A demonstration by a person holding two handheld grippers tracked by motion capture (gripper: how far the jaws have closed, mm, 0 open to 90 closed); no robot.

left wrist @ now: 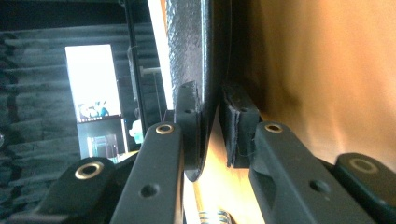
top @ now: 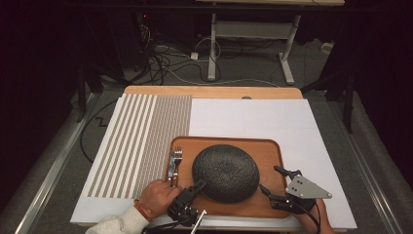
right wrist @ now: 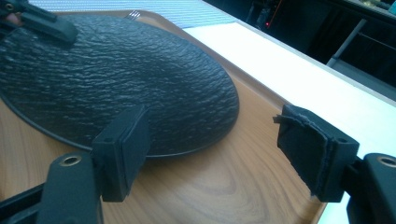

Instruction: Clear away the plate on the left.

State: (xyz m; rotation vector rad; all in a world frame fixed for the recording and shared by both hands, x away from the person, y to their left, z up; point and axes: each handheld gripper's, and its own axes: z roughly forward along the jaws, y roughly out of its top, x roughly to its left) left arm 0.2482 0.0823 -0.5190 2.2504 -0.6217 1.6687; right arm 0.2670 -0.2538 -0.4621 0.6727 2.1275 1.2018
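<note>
Nearest us, our left gripper [top: 198,185] has its fingers [left wrist: 189,114] clamped on the dark plate's [top: 225,171] rim on the wooden tray [top: 272,151]. Our right gripper [top: 272,181] waits with fingers apart; next, we judge, comes a level lift.

A wooden table [top: 146,89] bears a white board [top: 272,117] and striped mat [top: 146,131].
</note>
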